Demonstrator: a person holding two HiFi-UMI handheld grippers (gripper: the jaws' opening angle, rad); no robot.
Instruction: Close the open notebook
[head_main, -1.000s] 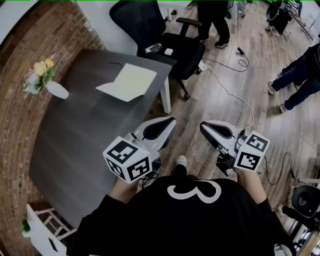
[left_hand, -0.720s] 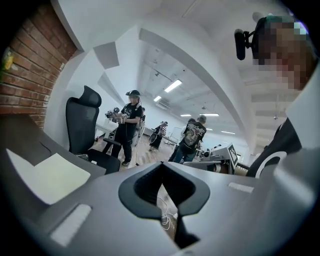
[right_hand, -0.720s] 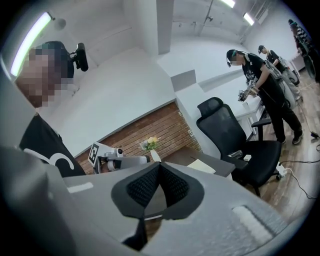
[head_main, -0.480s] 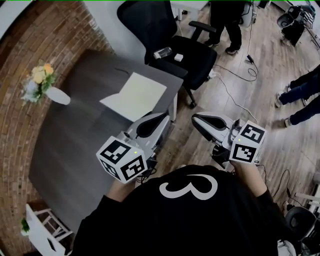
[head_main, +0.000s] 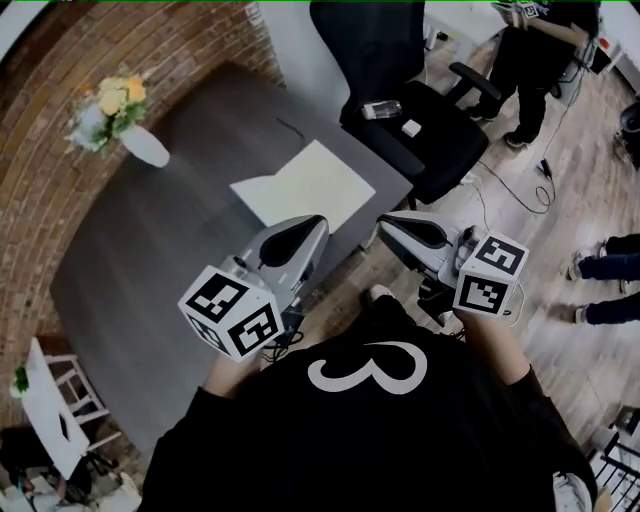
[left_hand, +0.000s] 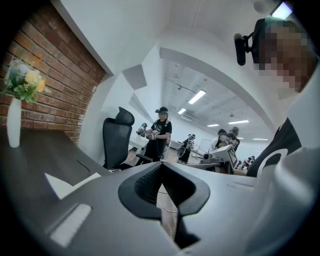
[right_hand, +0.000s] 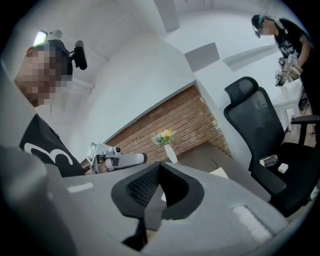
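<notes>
While you hold both tools out in front of your chest, the left gripper (head_main: 312, 225) has its jaws pressed together at the tips with nothing between them; its own view shows the dark pads meeting in a closed wedge (left_hand: 160, 167). Right gripper (head_main: 392, 225): same state, jaws together and empty, confirmed in its own view (right_hand: 159, 167). Your left tool points across the near corner of the dark table (head_main: 170, 250), its tip close to the notebook (head_main: 310, 185) but clear of it. Your right tool sits just beside it, off the table edge and over the wood floor (head_main: 520, 250). The notebook lies open with its pale pages up, near the table's right-hand edge; the left gripper view catches it ahead and to the left (left_hand: 67, 184). Farther out, a white vase (head_main: 145, 148) with yellow flowers stands at the far side of the table, against the brick wall (head_main: 60, 150). A black office chair (head_main: 400, 90) stands just beyond the table corner, and a person (head_main: 540, 60) stands behind it.
</notes>
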